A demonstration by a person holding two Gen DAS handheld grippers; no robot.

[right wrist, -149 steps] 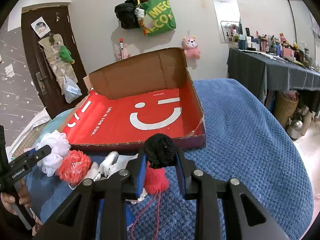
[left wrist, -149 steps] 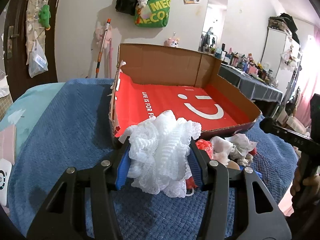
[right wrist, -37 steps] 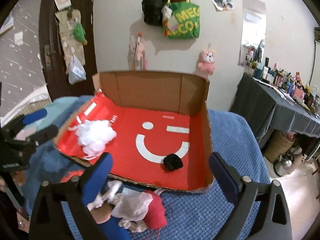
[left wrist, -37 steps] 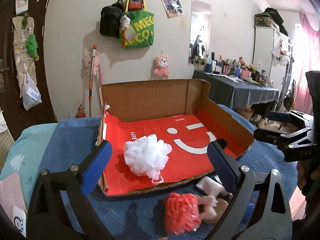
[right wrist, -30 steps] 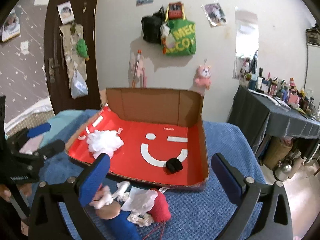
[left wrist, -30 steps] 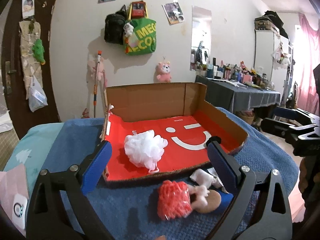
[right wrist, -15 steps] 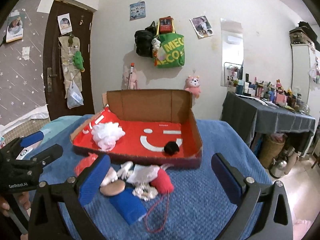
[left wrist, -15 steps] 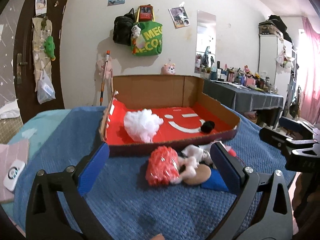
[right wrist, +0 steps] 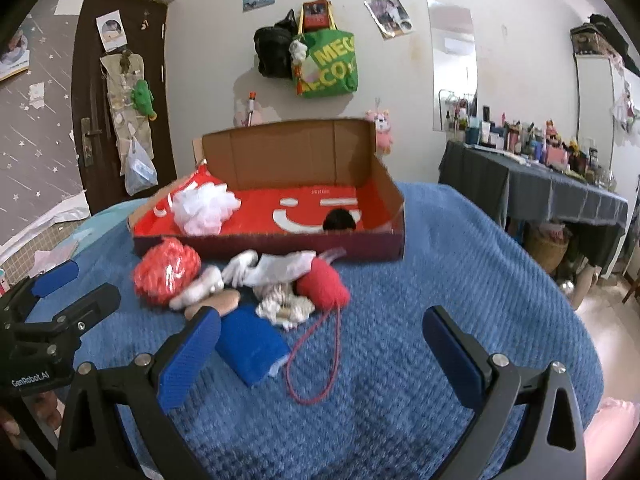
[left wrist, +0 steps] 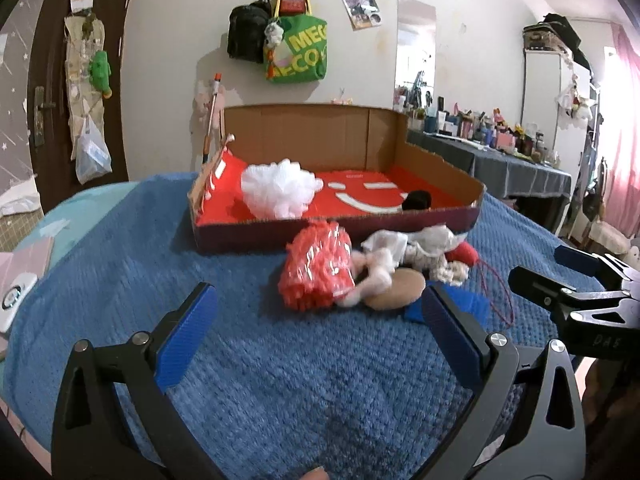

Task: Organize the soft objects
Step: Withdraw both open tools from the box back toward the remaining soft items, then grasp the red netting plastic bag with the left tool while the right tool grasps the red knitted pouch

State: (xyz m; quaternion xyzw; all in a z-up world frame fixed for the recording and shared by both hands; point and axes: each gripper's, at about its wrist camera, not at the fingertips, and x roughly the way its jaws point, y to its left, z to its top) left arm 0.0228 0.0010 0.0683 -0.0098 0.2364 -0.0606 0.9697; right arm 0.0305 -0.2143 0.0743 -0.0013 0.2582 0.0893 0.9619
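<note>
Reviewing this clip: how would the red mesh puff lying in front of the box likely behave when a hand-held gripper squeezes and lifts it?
The red mesh puff looks like bunched netting, so it would probably compress a lot between the pads rather than resist. It seems airy, so likely light for its bulk. A white plush piece touches it, so that might get dragged along.

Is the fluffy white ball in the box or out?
In. The white ball sits on the red floor of the cardboard box.
</note>
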